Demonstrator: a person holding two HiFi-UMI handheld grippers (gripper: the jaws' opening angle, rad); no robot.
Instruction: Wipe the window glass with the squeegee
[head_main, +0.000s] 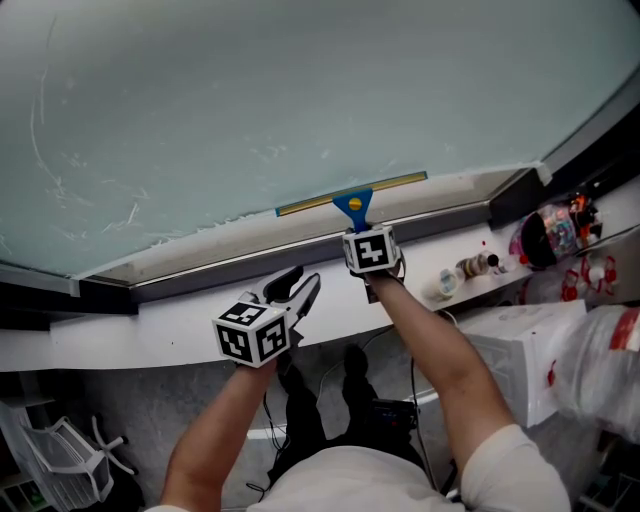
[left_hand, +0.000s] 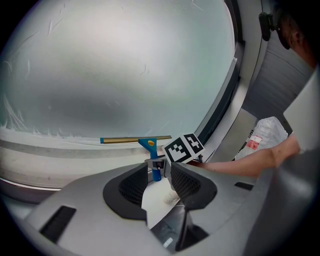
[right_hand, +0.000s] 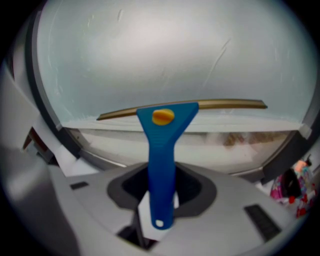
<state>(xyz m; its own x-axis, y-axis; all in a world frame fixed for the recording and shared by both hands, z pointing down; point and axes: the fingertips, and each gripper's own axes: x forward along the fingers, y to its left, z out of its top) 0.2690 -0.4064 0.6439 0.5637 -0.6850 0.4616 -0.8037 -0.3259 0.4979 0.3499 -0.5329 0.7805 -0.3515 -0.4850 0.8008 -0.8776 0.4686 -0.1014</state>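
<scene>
Squeegee (head_main: 352, 200) at centre frame, blade low on window glass (head_main: 250, 100) just above sill (head_main: 300, 245), handle clenched in right tongs (right_hand: 161, 192). Left tongs (left_hand: 159, 175) released, empty, lower left. Wiping step in hand; next, probably: lift, reset higher, blade kept flat.

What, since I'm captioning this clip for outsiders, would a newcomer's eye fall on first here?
The blue plastic squeegee with a brass-coloured blade stands out, its handle clamped in the right tongs and its blade along the bottom edge of the large pale window glass. Next come white streaks at the glass's lower left, and the left tongs, open and empty near the white sill.
</scene>
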